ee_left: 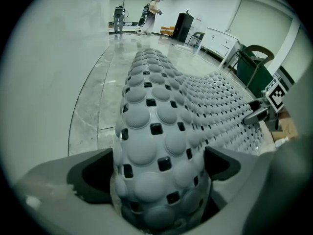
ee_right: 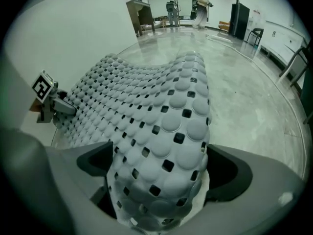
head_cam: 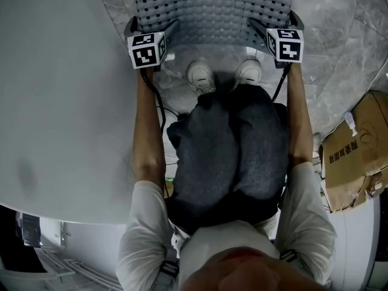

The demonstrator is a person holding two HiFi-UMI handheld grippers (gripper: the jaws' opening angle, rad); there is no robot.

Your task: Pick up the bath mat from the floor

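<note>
The grey bath mat, studded with round bumps and square holes, lies spread on the marble floor in front of my feet. My left gripper sits at its near left corner and my right gripper at its near right corner, both pointing steeply down. In the left gripper view a raised fold of the mat bulges between the left gripper's wide-spread jaws. The right gripper view shows the same: a hump of mat fills the gap of the right gripper. Neither pair of pads visibly squeezes it.
A large white rounded surface fills the left of the head view. A cardboard box stands at the right. My white shoes stand at the mat's near edge. Far off, people and cabinets line the room.
</note>
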